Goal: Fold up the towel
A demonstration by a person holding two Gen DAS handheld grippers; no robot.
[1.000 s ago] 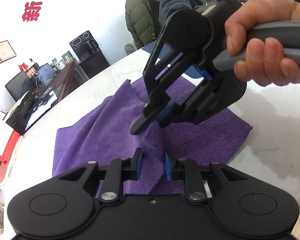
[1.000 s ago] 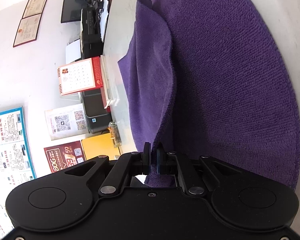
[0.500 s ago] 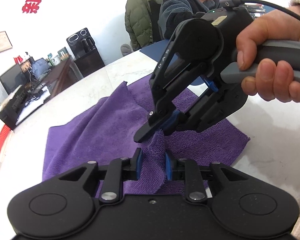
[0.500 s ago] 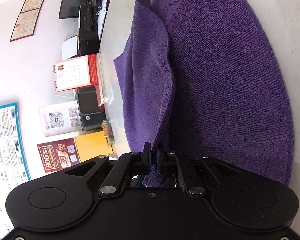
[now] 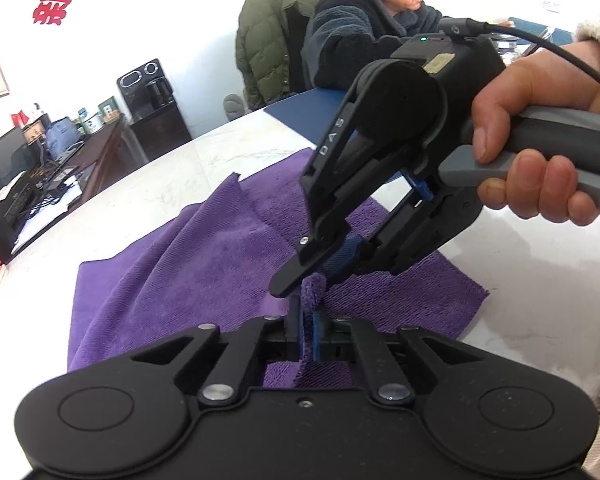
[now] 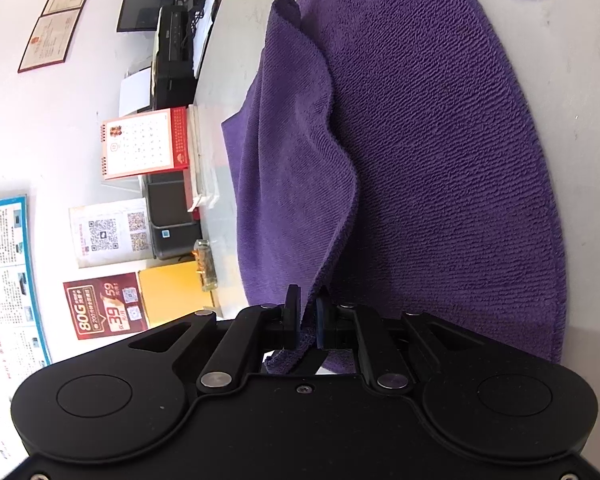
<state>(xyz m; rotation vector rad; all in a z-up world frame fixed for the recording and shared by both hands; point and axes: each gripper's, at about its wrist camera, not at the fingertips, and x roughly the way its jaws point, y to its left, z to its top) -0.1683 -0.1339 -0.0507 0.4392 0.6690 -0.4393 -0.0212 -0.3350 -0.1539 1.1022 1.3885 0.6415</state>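
1. White wall (image 5: 172, 20) with red characters (image 5: 54, 4); framed certificates (image 6: 56, 20) hang on it.
2. Pale marble-look table (image 5: 540, 300); a dark wooden desk (image 5: 100, 152) (cluttered) carries a monitor (image 5: 6, 156).
3. Green padded coat (image 5: 268, 40) over a chair; a seated person (image 5: 364, 32) beside it.
4. Red desk calendar (image 6: 144, 144); posters (image 6: 104, 304) nearby.

Bare table (image 5: 540, 300) is left free right of the towel (image 5: 188, 264); passage far right is blocked by a blue mat (image 5: 308, 116) and a seated person (image 5: 364, 32).
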